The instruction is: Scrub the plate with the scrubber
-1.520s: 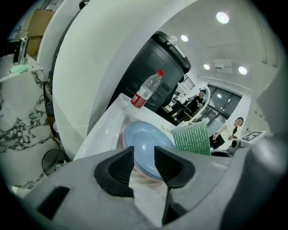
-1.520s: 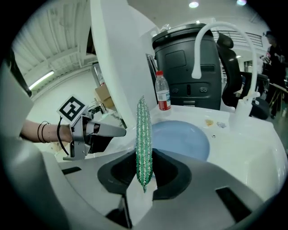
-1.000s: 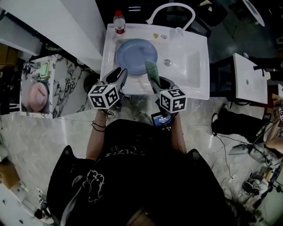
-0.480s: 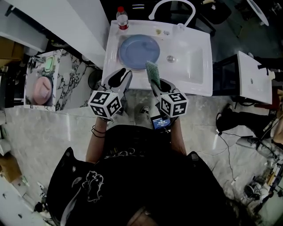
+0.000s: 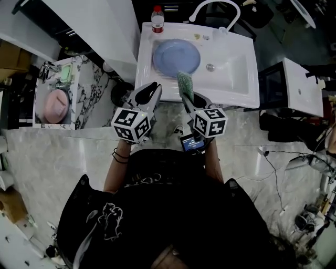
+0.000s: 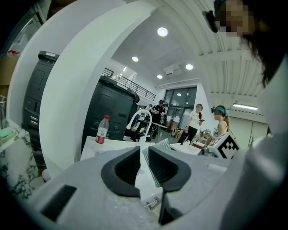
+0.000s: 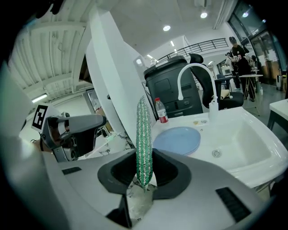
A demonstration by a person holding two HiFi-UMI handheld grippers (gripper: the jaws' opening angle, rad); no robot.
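Observation:
A round blue plate (image 5: 176, 56) lies flat in the left part of the white sink (image 5: 236, 79); the right gripper view shows the plate (image 7: 177, 140) too. My right gripper (image 5: 188, 97) is shut on a green mesh scrubber (image 5: 184, 84), which stands upright between its pads (image 7: 144, 134). It hovers at the sink's near edge, short of the plate. My left gripper (image 5: 152, 89) is beside it at the left. Its jaws are closing to a narrow gap (image 6: 145, 164) with nothing between them. The scrubber (image 6: 163, 143) shows just beyond that gap.
A red-capped water bottle (image 5: 157, 16) stands at the sink's back left corner and a white faucet (image 5: 215, 13) arches behind the basin. A marble-topped stand with a pink bowl (image 5: 54, 105) is at the left. A white unit (image 5: 302, 86) stands at the right, and people stand far behind.
Both grippers have drawn back from over the sink's front to its near edge. The scrubber has stayed in the right gripper. The left jaws look narrower.

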